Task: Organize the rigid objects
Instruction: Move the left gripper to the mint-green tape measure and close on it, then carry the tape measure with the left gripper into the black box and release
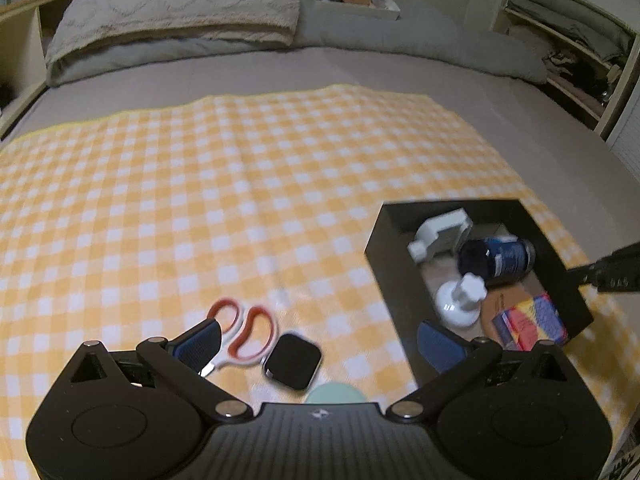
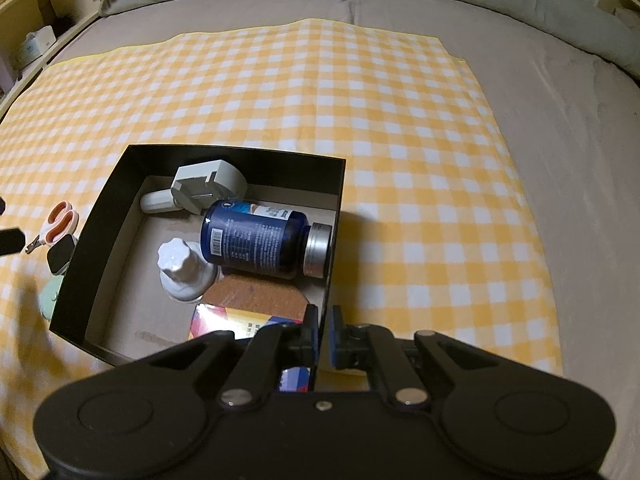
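The pad (image 1: pixel 292 361) is lying on the cloth (image 1: pixel 256 200) beside the scissors (image 1: pixel 240 332), between the wide-open left gripper (image 1: pixel 320 350), which should be closing squarely (avoiding the scissors) while the right gripper (image 2: pixel 324 334), clamped on the box (image 2: pixel 338 184) wall, is steadying it.

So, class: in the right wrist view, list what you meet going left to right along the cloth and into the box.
Scissors → small black square case → white knobbed bottle → blue bottle → the box's right wall.
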Available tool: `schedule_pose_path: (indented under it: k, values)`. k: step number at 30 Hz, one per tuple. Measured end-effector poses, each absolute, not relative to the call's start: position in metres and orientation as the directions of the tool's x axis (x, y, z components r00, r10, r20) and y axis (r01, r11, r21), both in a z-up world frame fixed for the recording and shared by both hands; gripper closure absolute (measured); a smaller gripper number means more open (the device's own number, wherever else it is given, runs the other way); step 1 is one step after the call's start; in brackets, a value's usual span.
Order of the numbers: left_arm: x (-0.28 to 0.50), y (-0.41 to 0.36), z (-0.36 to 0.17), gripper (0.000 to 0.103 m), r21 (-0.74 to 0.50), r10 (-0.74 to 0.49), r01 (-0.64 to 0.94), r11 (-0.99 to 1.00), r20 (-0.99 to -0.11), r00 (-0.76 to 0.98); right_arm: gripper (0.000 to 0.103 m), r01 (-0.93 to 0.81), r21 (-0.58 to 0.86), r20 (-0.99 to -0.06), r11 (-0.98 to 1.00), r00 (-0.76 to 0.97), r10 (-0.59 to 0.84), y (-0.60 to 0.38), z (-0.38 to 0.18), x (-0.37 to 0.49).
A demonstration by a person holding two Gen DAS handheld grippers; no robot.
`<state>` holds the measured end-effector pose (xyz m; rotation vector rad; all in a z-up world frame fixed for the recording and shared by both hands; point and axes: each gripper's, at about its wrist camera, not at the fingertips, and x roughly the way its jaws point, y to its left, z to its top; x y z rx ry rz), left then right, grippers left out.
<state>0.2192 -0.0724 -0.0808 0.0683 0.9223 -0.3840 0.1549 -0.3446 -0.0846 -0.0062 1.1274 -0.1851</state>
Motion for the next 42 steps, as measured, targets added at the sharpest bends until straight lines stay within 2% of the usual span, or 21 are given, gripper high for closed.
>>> schedule_pose_path:
  k: [3, 9, 15, 17, 19, 22, 27, 38, 42]
  values:
    - [0.215, -0.068, -0.09, 0.0, -0.098, -0.286, 0.359, 0.928, -0.804, 0.521, 0.097, 0.143, -0.106, -0.899, 0.984, 0.41, -0.157, -0.344, -0.086, 0.156]
    - [0.199, -0.071, -0.11, 0.0, -0.007, -0.234, 0.429, 0.903, -0.845, 0.48, 0.097, 0.133, -0.124, -0.902, 0.983, 0.398, -0.167, -0.341, -0.088, 0.157]
    - [0.19, -0.073, -0.128, 0.001, -0.038, -0.26, 0.469, 0.882, -0.871, 0.418, 0.097, 0.127, -0.13, -0.904, 0.983, 0.393, -0.17, -0.341, -0.09, 0.157]
    - [0.188, -0.075, -0.132, 0.006, -0.032, -0.256, 0.475, 0.879, -0.873, 0.415, 0.097, 0.124, -0.133, -0.904, 0.983, 0.391, -0.172, -0.341, -0.09, 0.157]
    - [0.188, -0.076, -0.135, 0.019, -0.035, -0.263, 0.482, 0.875, -0.871, 0.414, 0.097, 0.121, -0.138, -0.905, 0.983, 0.389, -0.174, -0.341, -0.09, 0.157]
    - [0.191, -0.078, -0.139, 0.034, -0.071, -0.289, 0.489, 0.869, -0.876, 0.385, 0.097, 0.118, -0.14, -0.906, 0.983, 0.386, -0.175, -0.341, -0.09, 0.158]
    - [0.197, -0.079, -0.144, 0.052, -0.097, -0.306, 0.48, 0.872, -0.873, 0.38, 0.096, 0.118, -0.139, -0.906, 0.983, 0.386, -0.174, -0.341, -0.09, 0.158]
    - [0.201, -0.08, -0.142, 0.053, -0.114, -0.319, 0.479, 0.87, -0.872, 0.371, 0.096, 0.115, -0.143, -0.907, 0.983, 0.383, -0.176, -0.341, -0.091, 0.16]
    - [0.198, -0.08, -0.124, 0.053, -0.117, -0.344, 0.487, 0.866, -0.846, 0.407, 0.096, 0.109, -0.147, -0.907, 0.983, 0.381, -0.178, -0.341, -0.092, 0.16]
